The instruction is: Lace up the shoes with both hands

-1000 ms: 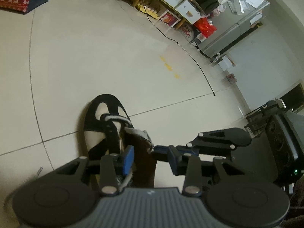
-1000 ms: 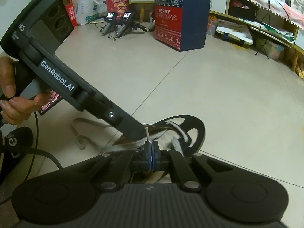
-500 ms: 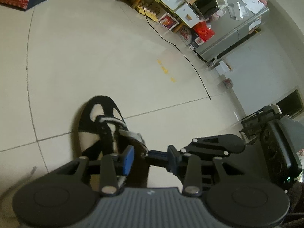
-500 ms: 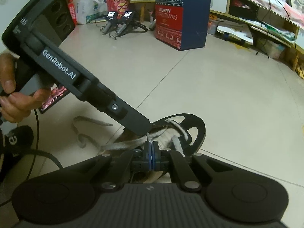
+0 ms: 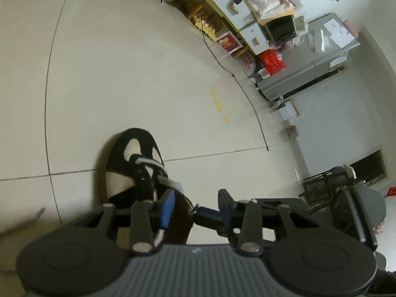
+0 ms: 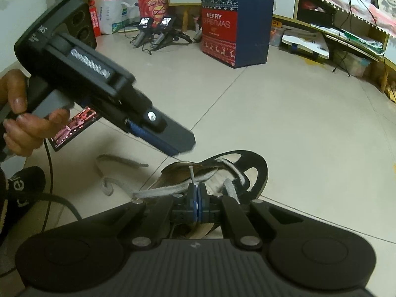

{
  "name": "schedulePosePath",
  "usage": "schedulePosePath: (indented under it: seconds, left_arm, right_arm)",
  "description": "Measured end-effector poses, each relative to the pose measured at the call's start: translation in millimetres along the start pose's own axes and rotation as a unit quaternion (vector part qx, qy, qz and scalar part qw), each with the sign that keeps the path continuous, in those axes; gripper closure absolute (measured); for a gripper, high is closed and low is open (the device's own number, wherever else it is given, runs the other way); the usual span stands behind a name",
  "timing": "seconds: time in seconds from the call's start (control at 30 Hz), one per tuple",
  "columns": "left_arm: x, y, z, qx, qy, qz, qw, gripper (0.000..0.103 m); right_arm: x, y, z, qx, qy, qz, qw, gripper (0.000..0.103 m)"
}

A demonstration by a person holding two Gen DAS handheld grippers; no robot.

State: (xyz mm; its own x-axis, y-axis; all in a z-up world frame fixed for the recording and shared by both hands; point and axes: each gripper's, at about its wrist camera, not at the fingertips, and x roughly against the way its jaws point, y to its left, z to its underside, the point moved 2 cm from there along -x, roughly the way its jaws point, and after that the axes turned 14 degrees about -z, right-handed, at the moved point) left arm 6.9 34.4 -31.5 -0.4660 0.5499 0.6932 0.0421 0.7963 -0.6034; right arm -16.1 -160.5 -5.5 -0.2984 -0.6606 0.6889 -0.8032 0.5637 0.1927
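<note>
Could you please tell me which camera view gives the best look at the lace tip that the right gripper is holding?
The right wrist view: the lace tip sticks up from the shut right gripper, just before the shoe. The left wrist view shows the tip only faintly at the right gripper's fingertips.

Your left gripper (image 5: 195,209) hides the heel of the shoe (image 5: 135,165) in its own view. In the right view the other gripper's lettering is motion-blurred and unreadable, your hand (image 6: 22,121) is cut by the frame edge, and the lace (image 6: 173,188) vanishes between the closed pads.
</note>
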Motion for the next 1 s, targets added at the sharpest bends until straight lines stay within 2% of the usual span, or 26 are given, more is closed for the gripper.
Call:
schedulePosePath:
  seconds: [0.23, 0.33, 0.37, 0.4, 0.47, 0.57, 0.67, 0.8, 0.9, 1.0]
  left_arm:
    - [-2, -8, 4, -0.040, 0.000, 0.000, 0.9992, 0.064]
    - [-6, -8, 5, -0.034, 0.005, 0.003, 0.9994, 0.064]
    - [-8, -8, 6, -0.029, 0.008, 0.005, 0.9995, 0.069]
    - [-11, -7, 6, -0.021, 0.018, 0.007, 0.9996, 0.081]
    - [-19, -4, 7, 0.003, 0.039, 0.012, 0.9992, 0.096]
    - [-23, 6, 8, 0.055, 0.045, 0.027, 0.9971, 0.103]
    - [-26, 15, 9, 0.096, 0.052, 0.039, 0.9932, 0.103]
    - [-27, 19, 11, 0.105, 0.054, 0.034, 0.9924, 0.101]
    - [-26, 18, 11, 0.103, 0.050, 0.029, 0.9929, 0.094]
    - [-25, 18, 11, 0.101, 0.047, 0.024, 0.9934, 0.094]
  right_arm:
    - [-2, 4, -2, 0.010, -0.001, -0.002, 1.000, 0.101]
    - [-1, 4, -2, 0.009, -0.003, -0.002, 1.000, 0.101]
    - [-1, 4, -2, 0.009, -0.003, -0.002, 1.000, 0.101]
    - [0, 4, -2, 0.008, -0.003, -0.002, 1.000, 0.101]
    - [1, 4, -2, 0.007, -0.003, -0.002, 1.000, 0.101]
    - [1, 3, -2, 0.005, -0.002, -0.001, 1.000, 0.101]
    - [0, 4, -3, 0.003, -0.004, -0.004, 1.000, 0.101]
    - [-3, 7, -3, 0.012, 0.004, -0.005, 1.000, 0.101]
    - [-4, 6, -4, 0.007, 0.004, -0.005, 1.000, 0.101]
    - [-3, 8, -5, 0.007, 0.005, -0.010, 1.000, 0.101]
